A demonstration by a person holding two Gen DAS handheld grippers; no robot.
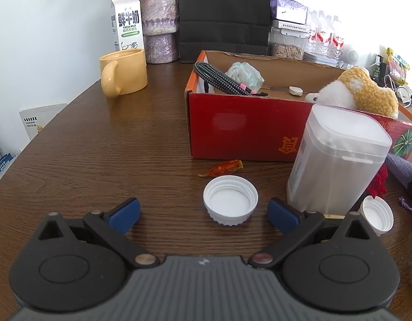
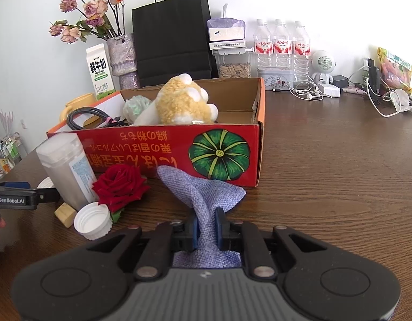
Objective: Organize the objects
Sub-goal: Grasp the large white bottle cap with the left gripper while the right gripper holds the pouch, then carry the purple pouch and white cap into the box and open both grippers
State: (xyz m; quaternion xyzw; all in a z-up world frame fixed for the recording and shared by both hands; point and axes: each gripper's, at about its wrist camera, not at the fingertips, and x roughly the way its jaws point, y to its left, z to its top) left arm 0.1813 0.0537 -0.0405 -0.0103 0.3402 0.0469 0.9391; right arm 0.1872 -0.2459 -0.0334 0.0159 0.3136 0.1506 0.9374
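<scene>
lavender woven pouch [image 2: 206,200] between pinched right claw [image 2: 206,223] pads

Dark wood-grain tabletop [image 2: 339,160] with a rounded edge, plain pale wall [image 2: 32,53] behind, strong daylight washing out the upper right, dried roses in a mottled purple vase [image 2: 123,53], black paper bag [image 2: 174,37] against the wall

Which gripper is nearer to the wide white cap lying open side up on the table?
Left. The left gripper stands open right before the wide white cap, fingers either side. The right gripper is off beyond the plastic container, clamped on the purple cloth pouch.
</scene>
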